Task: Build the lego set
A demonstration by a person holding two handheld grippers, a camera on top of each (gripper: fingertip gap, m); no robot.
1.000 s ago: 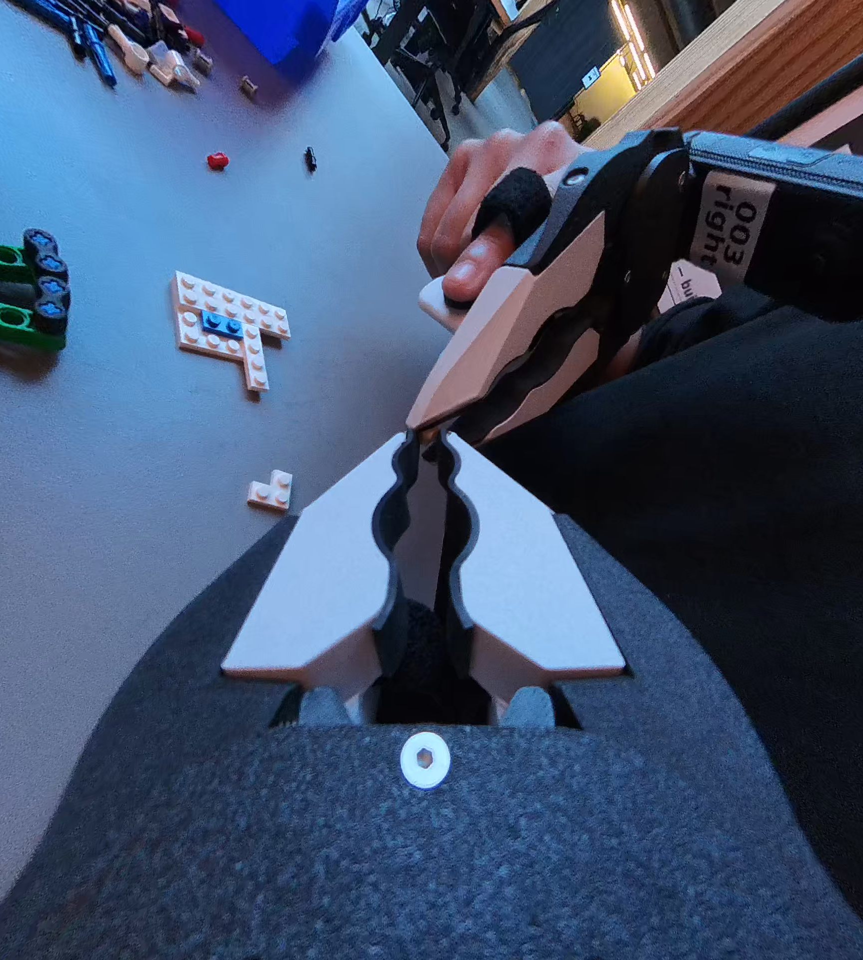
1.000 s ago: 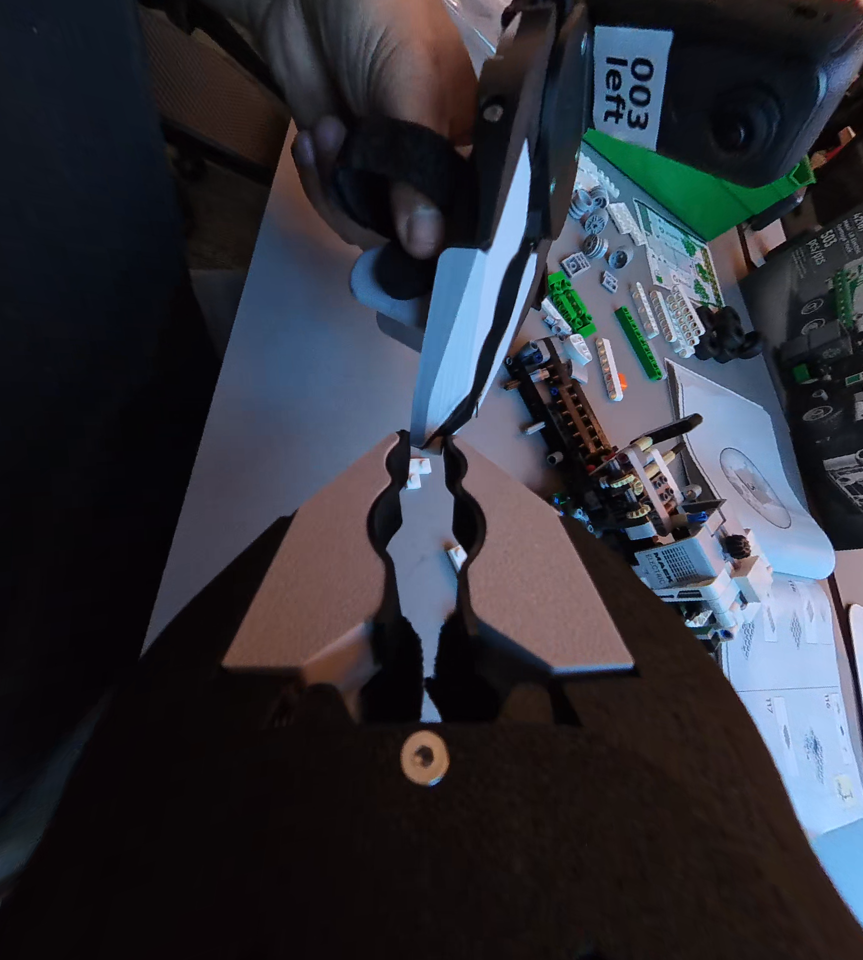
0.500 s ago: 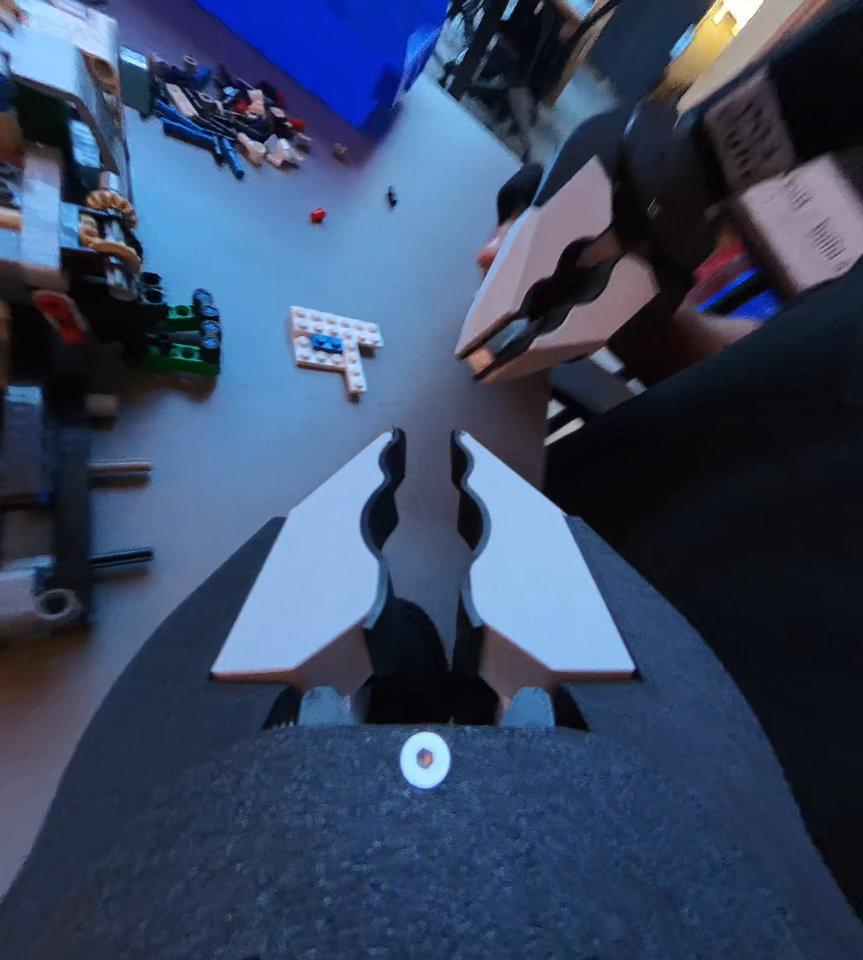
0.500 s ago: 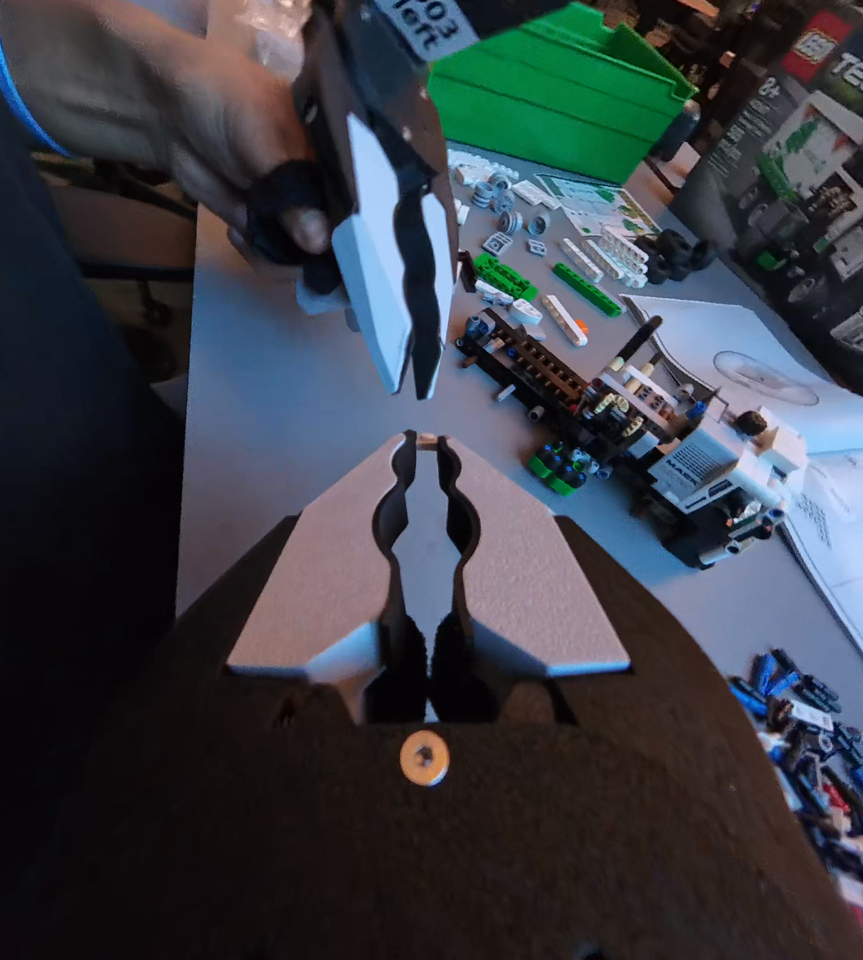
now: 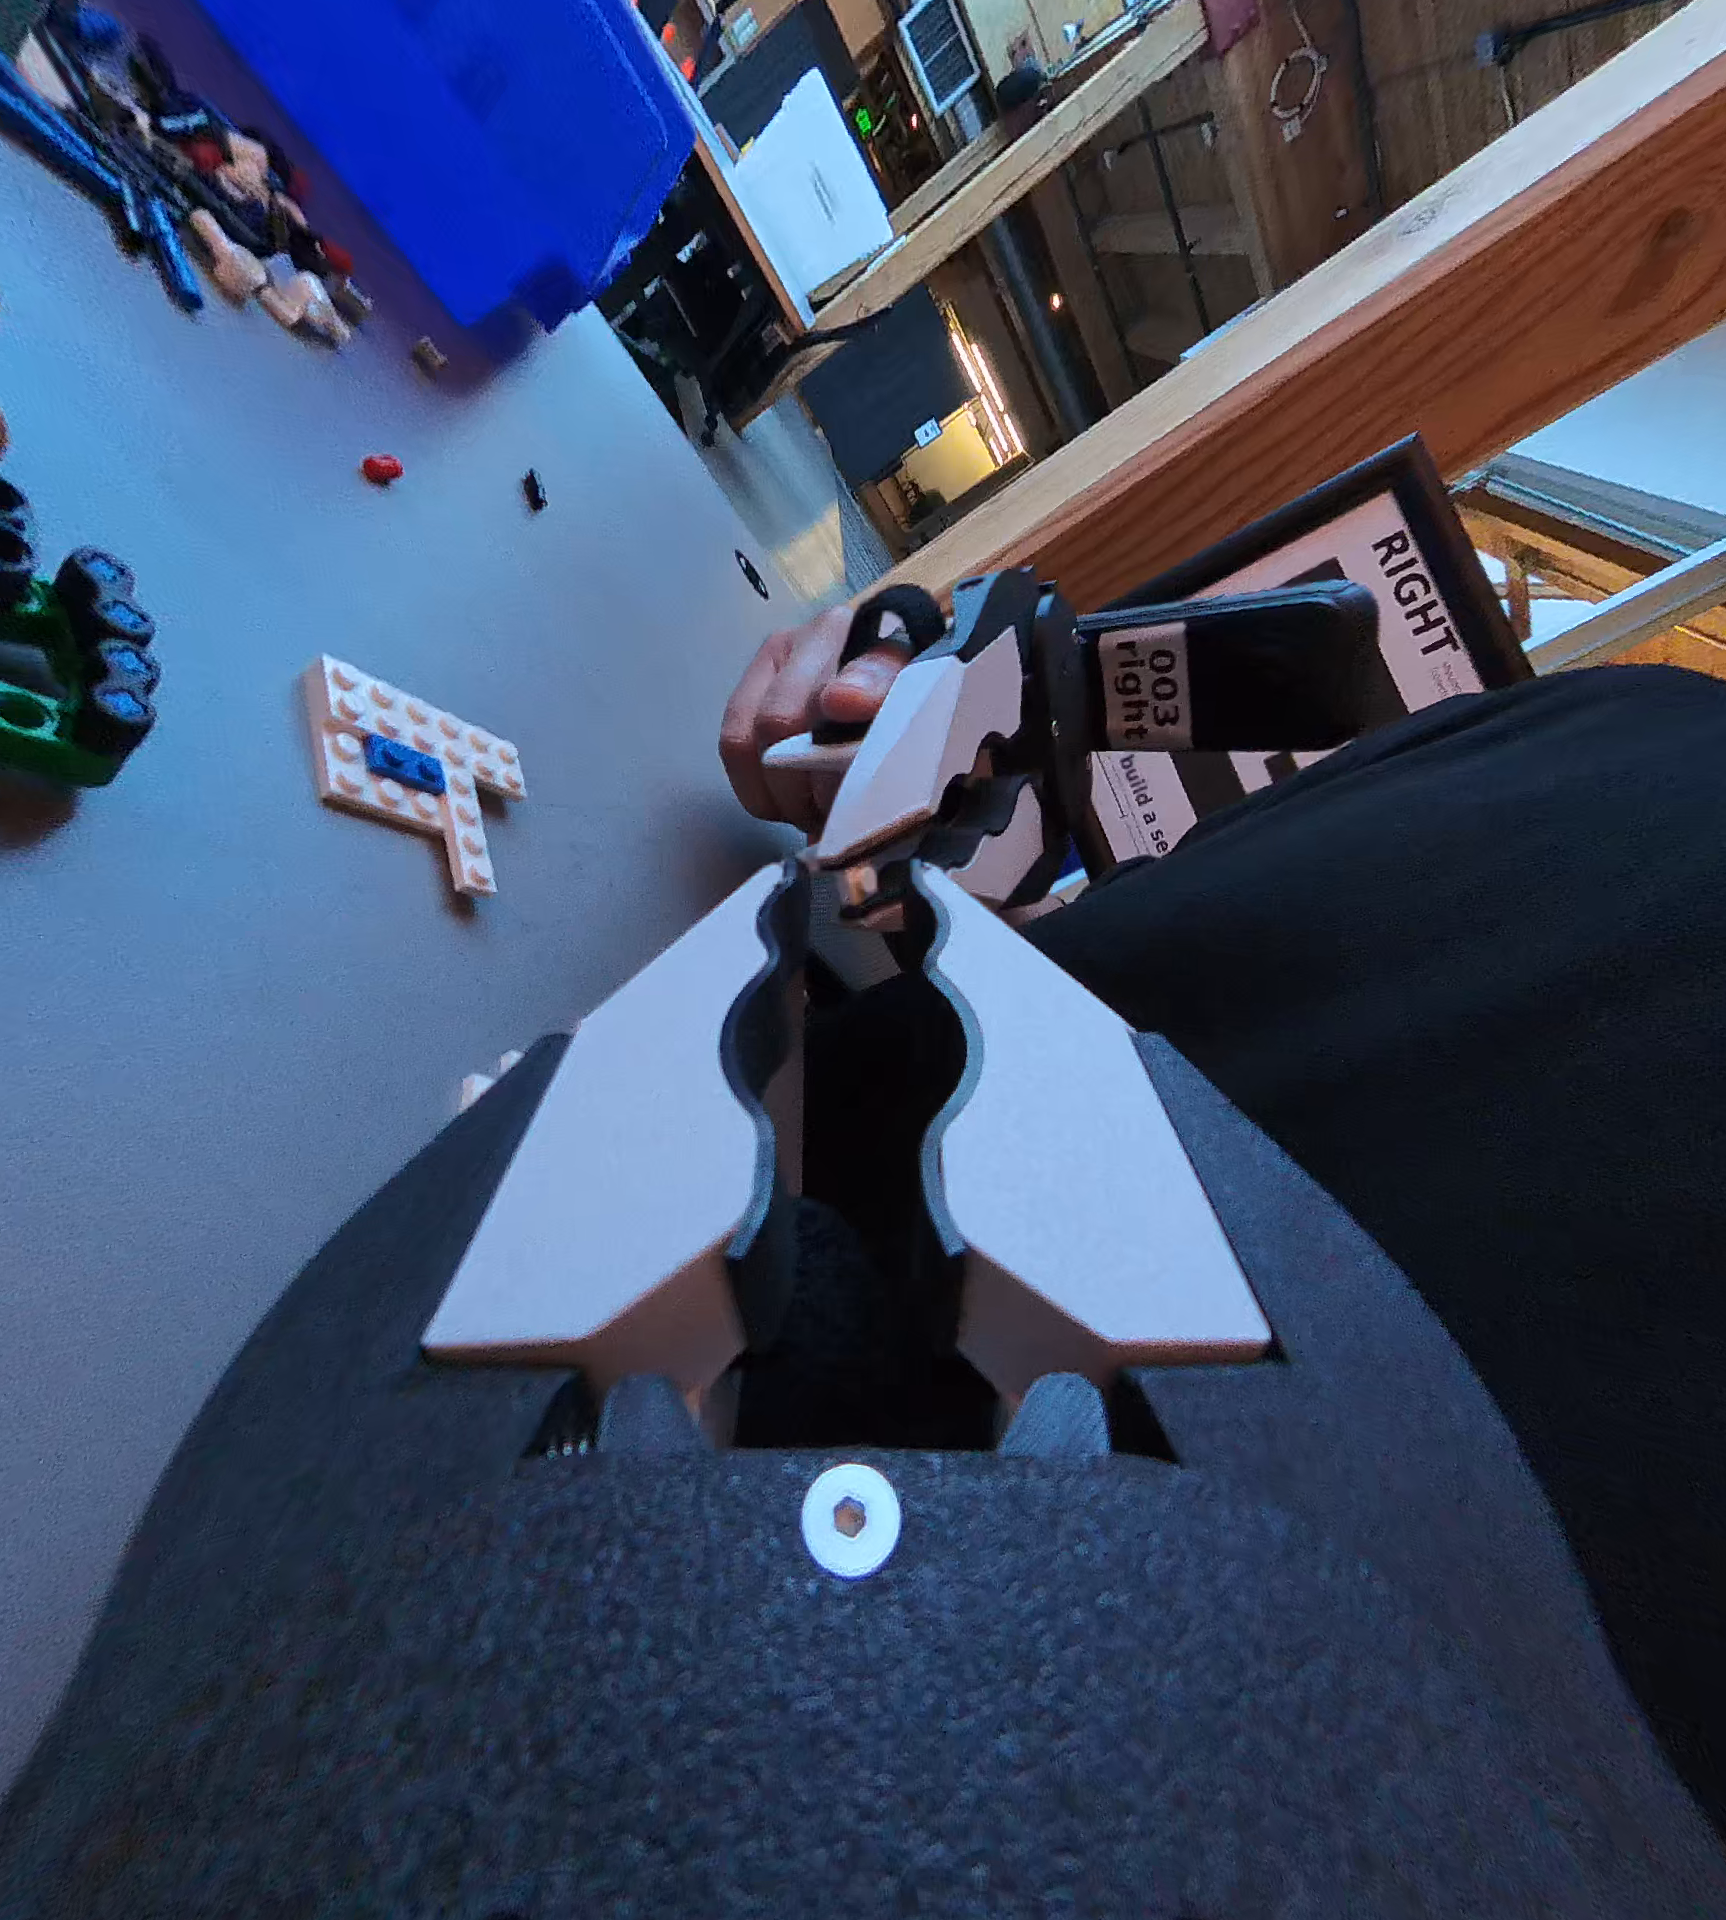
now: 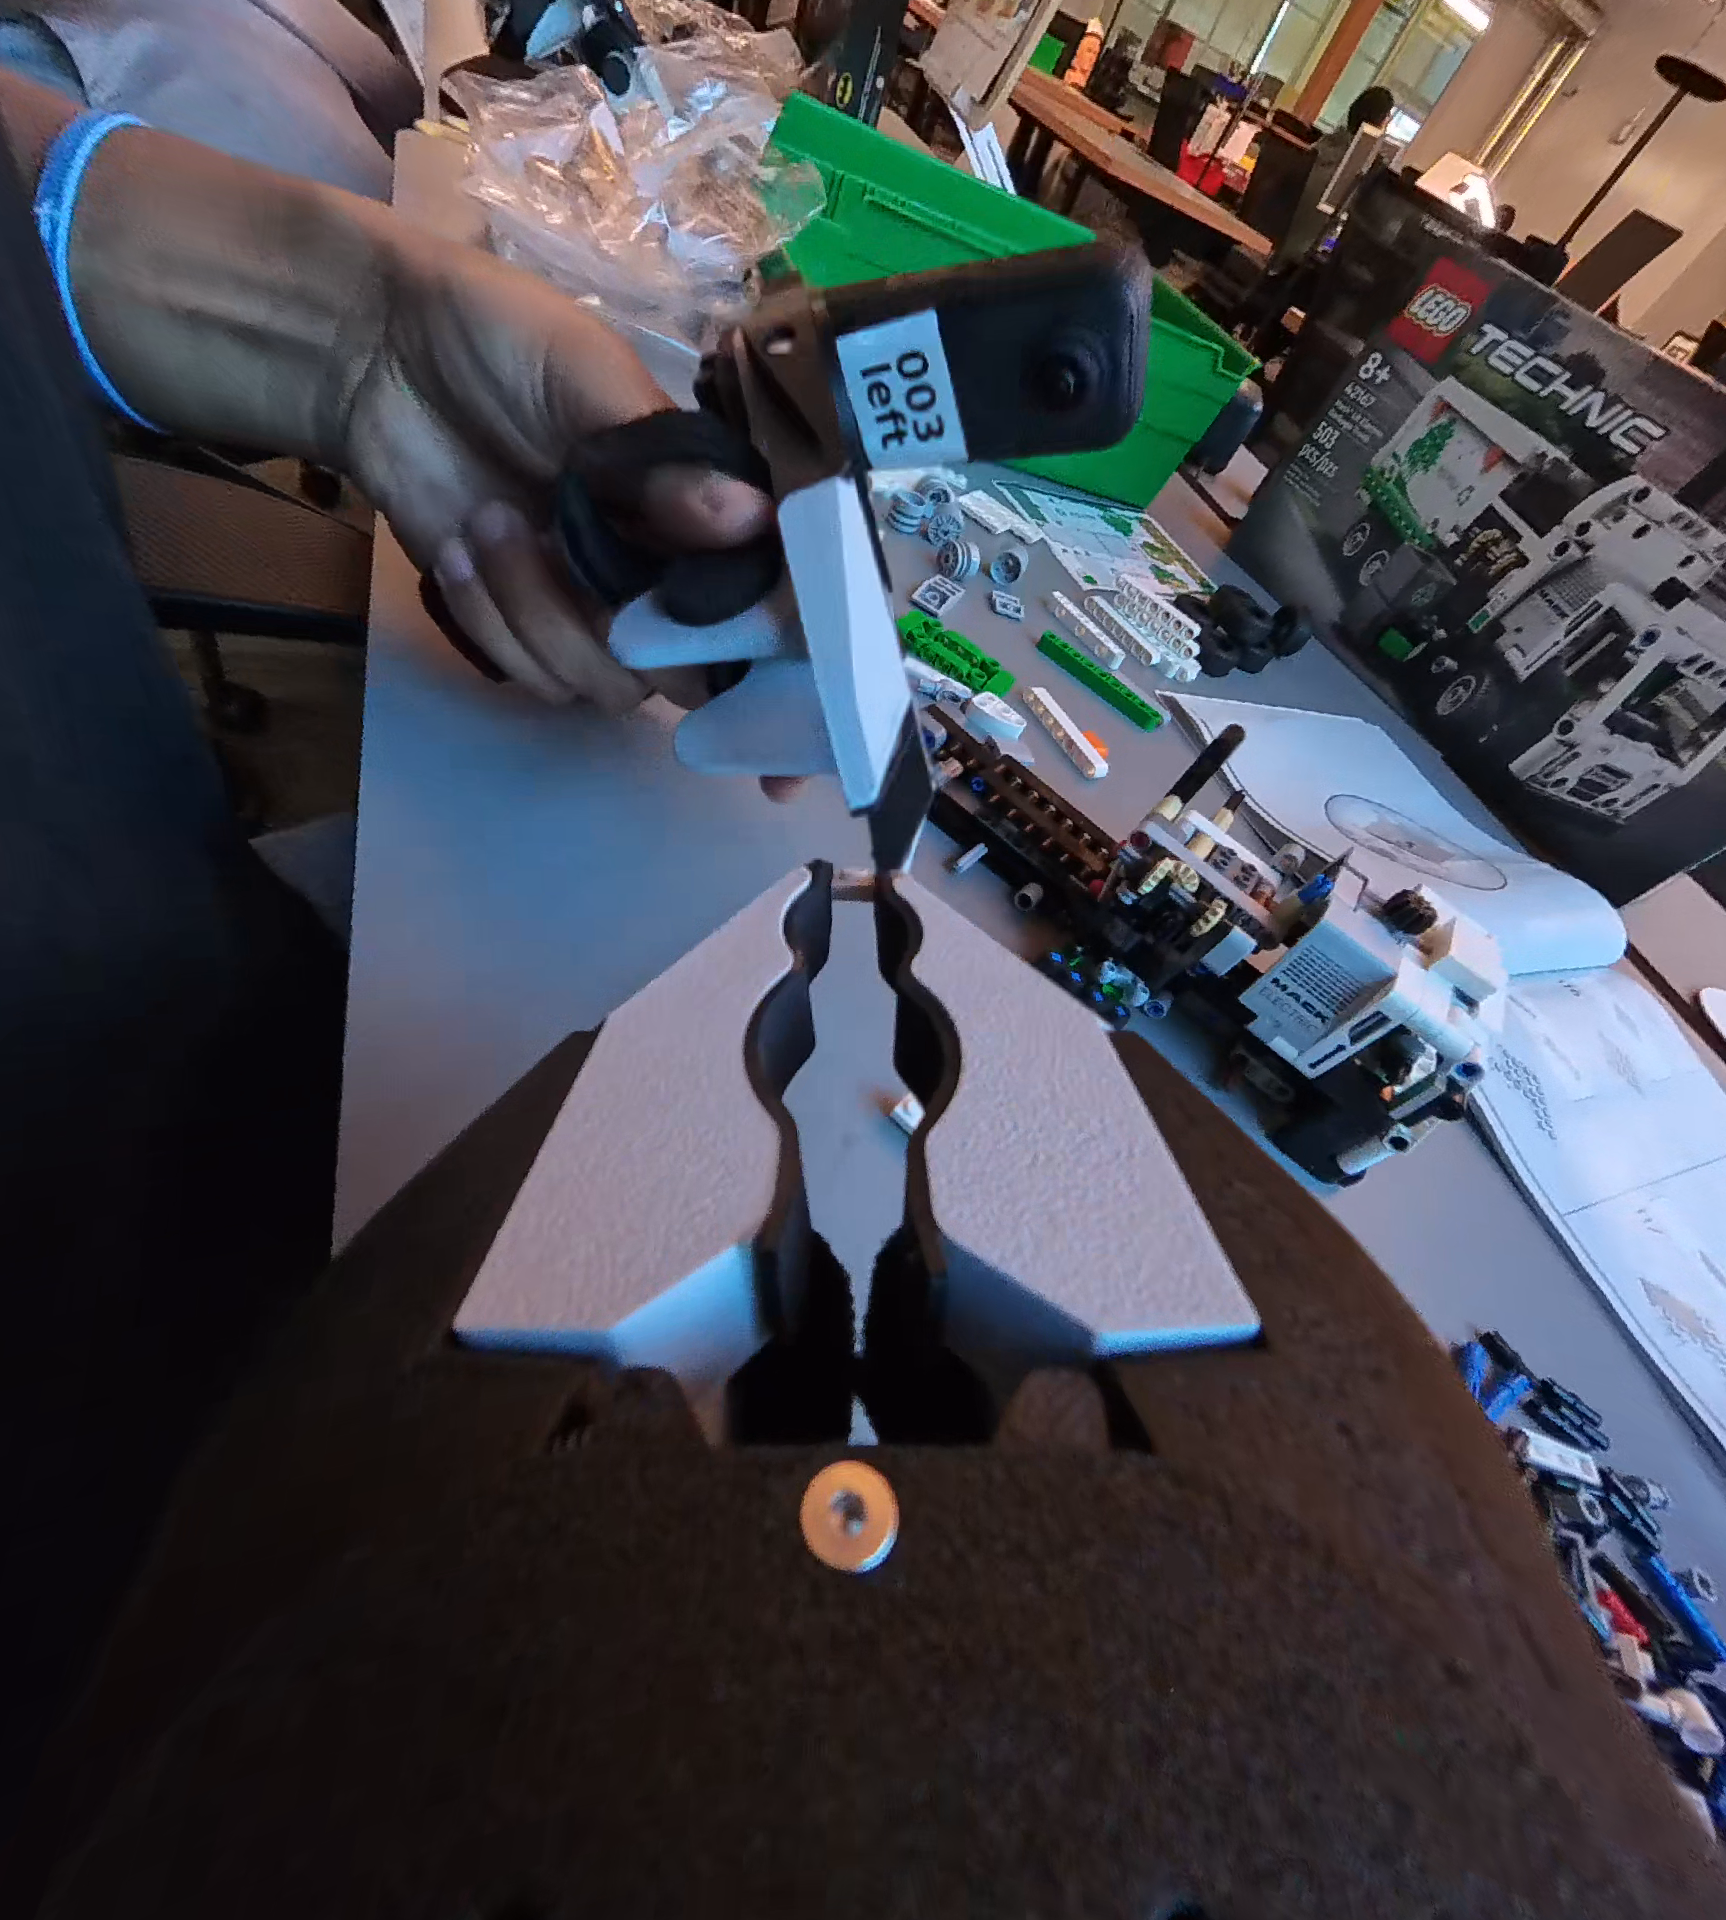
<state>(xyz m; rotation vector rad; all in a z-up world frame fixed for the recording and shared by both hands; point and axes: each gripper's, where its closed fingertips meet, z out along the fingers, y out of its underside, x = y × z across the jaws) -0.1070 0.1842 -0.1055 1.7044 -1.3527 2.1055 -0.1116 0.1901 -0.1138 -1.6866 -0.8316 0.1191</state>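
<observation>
Both grippers meet in the air off the near edge of the worktop (image 6: pixel 526 883), tip to tip over the person's lap. The right gripper (image 6: pixel 851 883) has its fingers nearly together, clamped on a small pale piece (image 6: pixel 854 881) at the very tips. The left gripper (image 5: pixel 851 899) has its fingers somewhat apart at the tips, with the right gripper's tip and the piece reaching into that gap; whether the left fingers touch the piece cannot be told. This looks like a hand-over or a re-grip of the piece. The main risk is a drop: the piece is tiny and held only at its edge, so if the right fingers let go before the left ones close, or the two tips knock each other, it would likely fall off the worktop and be hard to find. A skewed grip would also make it awkward to seat later. The half-built truck (image 6: pixel 1337 997) stands toward the far side of the worktop, and a white plate (image 5: pixel 412 764) with a blue tile (image 5: pixel 404 761) lies flat nearer the near edge.
</observation>
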